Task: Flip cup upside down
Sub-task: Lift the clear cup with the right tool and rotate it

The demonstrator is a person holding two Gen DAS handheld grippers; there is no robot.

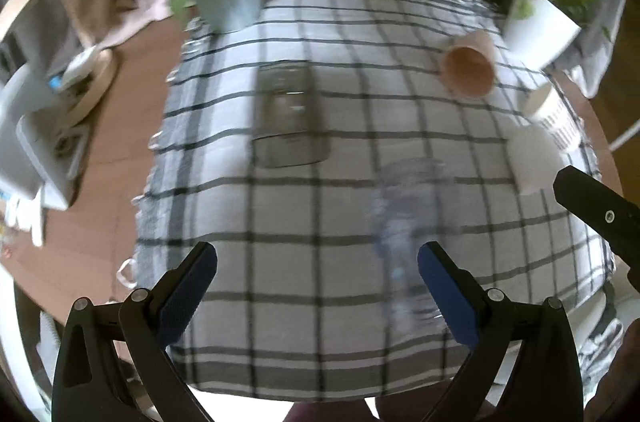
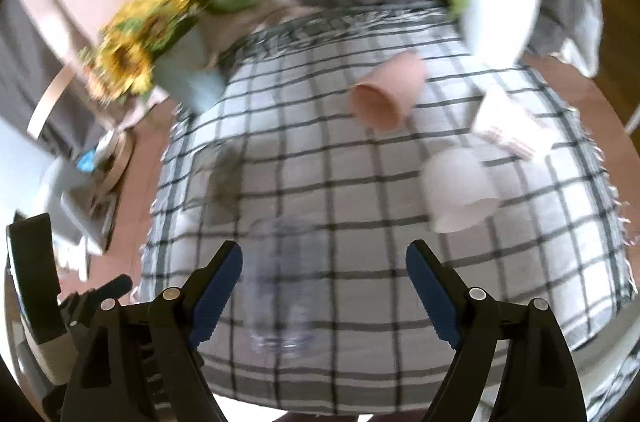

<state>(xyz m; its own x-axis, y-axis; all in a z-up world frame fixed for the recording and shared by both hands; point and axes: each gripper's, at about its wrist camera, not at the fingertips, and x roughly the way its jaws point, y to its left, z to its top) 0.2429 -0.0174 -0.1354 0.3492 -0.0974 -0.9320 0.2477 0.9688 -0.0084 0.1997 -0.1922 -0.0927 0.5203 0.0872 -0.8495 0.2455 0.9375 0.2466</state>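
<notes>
While both my tools hang open over the checked cloth (image 1: 320, 190) on the bench, the clear cup (image 2: 282, 286) stands near, just left of centre before my right tool (image 2: 324, 286) and right of centre before my left tool (image 1: 318, 286). I should close squarely on its sides before turning it. Blur hides its rim and which end is up.
</notes>
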